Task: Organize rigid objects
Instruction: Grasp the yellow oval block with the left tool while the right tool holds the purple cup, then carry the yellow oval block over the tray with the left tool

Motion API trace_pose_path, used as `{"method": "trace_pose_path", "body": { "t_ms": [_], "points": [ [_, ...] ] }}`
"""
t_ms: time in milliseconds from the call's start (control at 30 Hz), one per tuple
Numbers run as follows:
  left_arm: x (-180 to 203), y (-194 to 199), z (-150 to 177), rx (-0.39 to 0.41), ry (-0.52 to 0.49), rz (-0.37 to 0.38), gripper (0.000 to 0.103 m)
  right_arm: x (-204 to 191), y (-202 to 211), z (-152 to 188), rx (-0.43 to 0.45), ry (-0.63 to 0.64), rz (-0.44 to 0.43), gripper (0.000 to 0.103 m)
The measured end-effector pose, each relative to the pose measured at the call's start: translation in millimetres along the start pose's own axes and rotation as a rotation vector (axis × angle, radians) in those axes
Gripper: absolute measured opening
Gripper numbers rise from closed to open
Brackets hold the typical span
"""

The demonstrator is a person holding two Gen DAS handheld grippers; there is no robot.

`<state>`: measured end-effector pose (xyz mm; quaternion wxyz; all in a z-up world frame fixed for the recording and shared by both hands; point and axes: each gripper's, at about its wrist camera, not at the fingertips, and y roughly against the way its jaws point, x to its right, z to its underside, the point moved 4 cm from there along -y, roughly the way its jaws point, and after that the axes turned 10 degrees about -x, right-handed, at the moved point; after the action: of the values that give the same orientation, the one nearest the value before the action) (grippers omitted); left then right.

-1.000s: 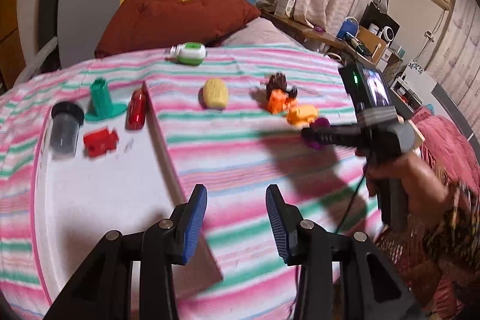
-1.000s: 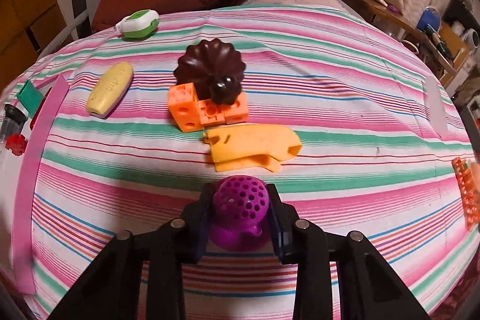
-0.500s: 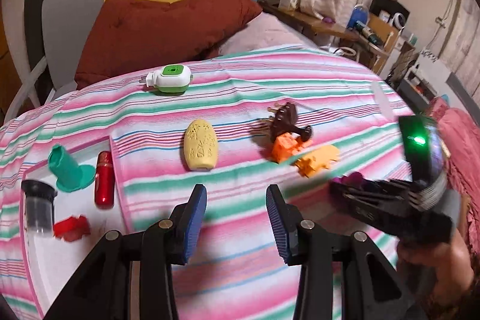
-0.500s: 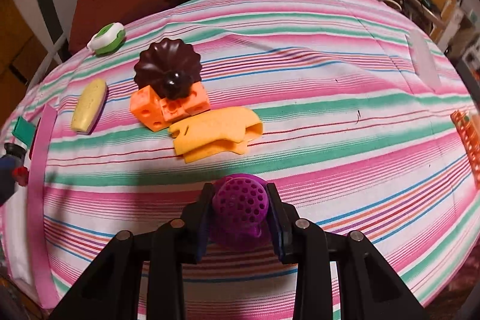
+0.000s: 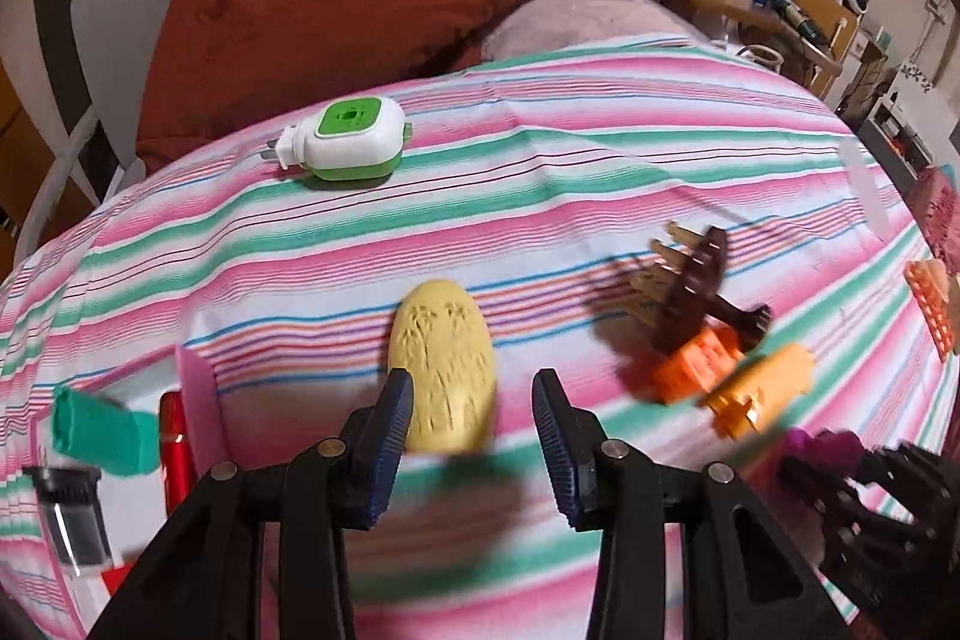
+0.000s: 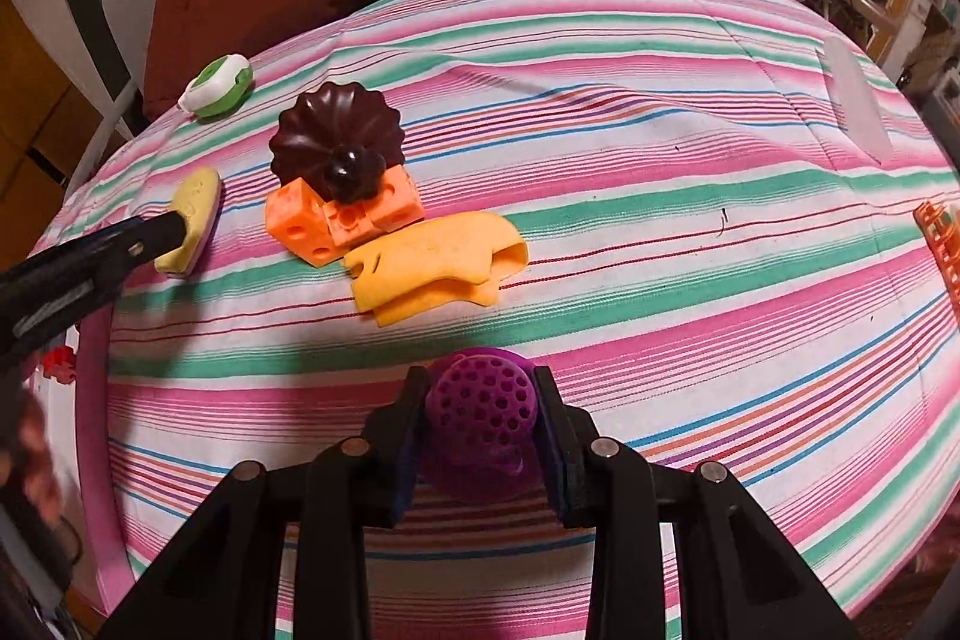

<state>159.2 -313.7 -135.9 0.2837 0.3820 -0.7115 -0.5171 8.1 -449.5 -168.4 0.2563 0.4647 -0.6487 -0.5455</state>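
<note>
Yellow oval piece sits just ahead of the left jaws

Striped bedspread (image 5: 540, 148) carries the yellow oval piece (image 5: 443, 376), long axis pointing away, just ahead of the spread left gripper (image 5: 474, 436); the right gripper (image 6: 480, 436), farther off, pinches a purple perforated ball (image 6: 480, 409)

Bare striped bed cover (image 6: 690, 196) lies open right of the toy cluster. Brown disc (image 6: 336, 139), orange blocks (image 6: 336, 220) and yellow piece (image 6: 432, 262) crowd together, touching. Yellow oval (image 5: 443, 376) sits just ahead of the left hand-held gripper (image 5: 474, 430); green-white plug (image 5: 351, 142) well beyond.
</note>
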Motion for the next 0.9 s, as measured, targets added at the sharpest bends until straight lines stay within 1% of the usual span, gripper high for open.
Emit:
{"method": "trace_pose_path", "body": {
  "t_ms": [100,233,367,433,467,600,733,900],
  "points": [
    [-7,-9,-8,-0.005,0.022,-0.016,0.042,-1,0,0,-0.001,0.002,0.001,0.034],
    [-11,-17,-12,-0.011,0.028,0.011,0.043,-4,-1,-1,-0.001,0.013,0.011,0.034],
    [-9,-23,-10,-0.014,0.012,0.016,0.045,-4,-1,-1,0.000,0.013,0.008,0.034],
    [-7,-26,-5,-0.019,0.004,0.022,0.044,-3,-1,-2,0.000,0.010,0.004,0.034],
    [-7,-25,-3,-0.003,-0.003,0.014,0.044,-2,-1,-2,0.001,0.009,0.002,0.034],
    [-4,-21,9,0.009,-0.027,-0.003,0.044,-2,-1,-2,0.004,0.010,0.003,0.034],
    [-7,-15,23,0.006,-0.022,0.015,0.044,-2,-2,-2,0.004,0.002,-0.004,0.034],
    [-8,-4,52,0.001,-0.032,0.044,0.044,1,-1,-2,0.005,-0.009,-0.018,0.034]
  ]
}}
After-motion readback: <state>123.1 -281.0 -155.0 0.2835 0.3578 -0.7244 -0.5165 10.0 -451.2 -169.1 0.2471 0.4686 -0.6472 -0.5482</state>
